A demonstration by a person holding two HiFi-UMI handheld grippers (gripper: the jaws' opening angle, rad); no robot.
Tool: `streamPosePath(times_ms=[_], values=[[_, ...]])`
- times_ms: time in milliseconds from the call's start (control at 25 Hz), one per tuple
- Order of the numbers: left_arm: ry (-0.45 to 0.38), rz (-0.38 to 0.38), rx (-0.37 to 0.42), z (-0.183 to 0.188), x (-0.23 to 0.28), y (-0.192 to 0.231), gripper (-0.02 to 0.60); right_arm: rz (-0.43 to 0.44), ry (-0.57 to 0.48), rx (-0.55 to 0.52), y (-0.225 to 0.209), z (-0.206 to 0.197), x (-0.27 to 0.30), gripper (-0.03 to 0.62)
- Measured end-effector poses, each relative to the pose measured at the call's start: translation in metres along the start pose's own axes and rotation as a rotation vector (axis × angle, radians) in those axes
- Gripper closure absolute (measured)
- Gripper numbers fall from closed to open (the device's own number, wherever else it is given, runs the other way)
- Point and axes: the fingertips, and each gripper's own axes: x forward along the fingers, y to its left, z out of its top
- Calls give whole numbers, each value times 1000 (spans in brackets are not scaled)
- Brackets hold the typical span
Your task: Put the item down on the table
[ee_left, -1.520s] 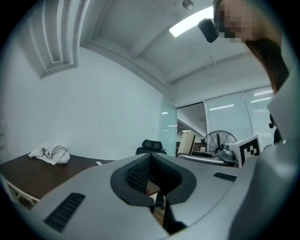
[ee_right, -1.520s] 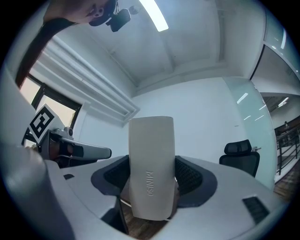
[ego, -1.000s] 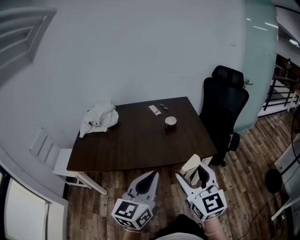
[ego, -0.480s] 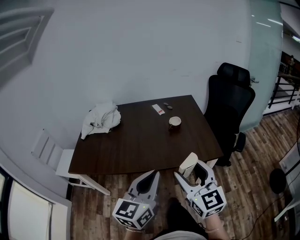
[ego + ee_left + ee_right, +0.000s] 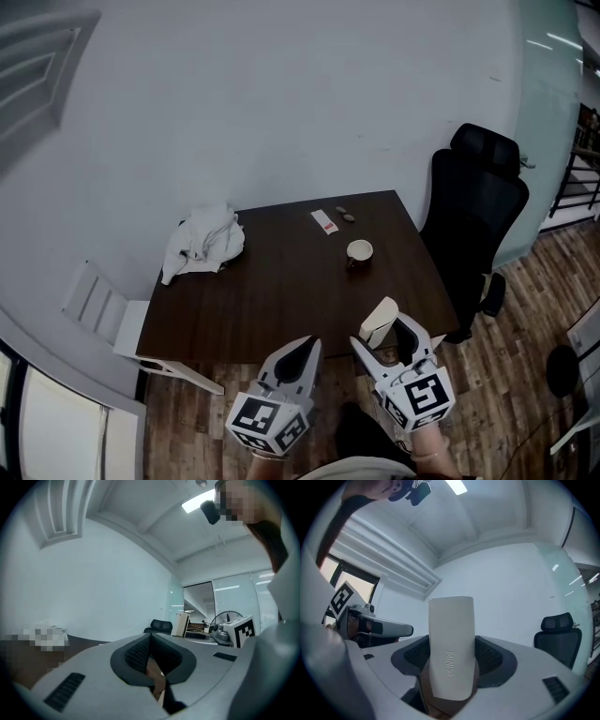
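My right tongs (image 5: 383, 339) are clenched on the item (image 5: 379, 322), lower right of centre in the head view. It's a smooth white case with rounded corners, matte like plastic, with raised lettering down its face. It stands upright between the two ribbed dark pads and pokes out well past the tips, so it's up in the grip and not on the surface (image 5: 272, 291). From above it overlaps the near edge of that surface.

My left tongs (image 5: 307, 351) sit just beside it at lower centre, shut to a point with nothing between them.

The surface is dark brown wood grain, roughly square. On it:
- a crumpled white cloth (image 5: 204, 242) at the far left corner
- a small pale cup (image 5: 359, 250) toward the right side
- a flat white packet (image 5: 325, 222) with a red mark near the far edge, with two tiny dark bits (image 5: 345, 215) just beside it, too small to tell what they are

A black office chair (image 5: 480, 202) stands at the right side, and a white chair (image 5: 101, 309) at the left. The floor (image 5: 511, 375) is wood planks. The stretch of surface nearest the case is bare wood.
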Motion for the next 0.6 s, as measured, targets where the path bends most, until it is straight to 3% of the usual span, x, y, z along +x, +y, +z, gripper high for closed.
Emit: streamPosePath(times_ms=[320, 600], values=[[19, -7, 5, 4, 75, 39, 563, 21, 4, 15, -52, -5, 67, 290], [32, -2, 8, -7, 136, 74, 563, 50, 74, -33, -92, -30, 123, 290]])
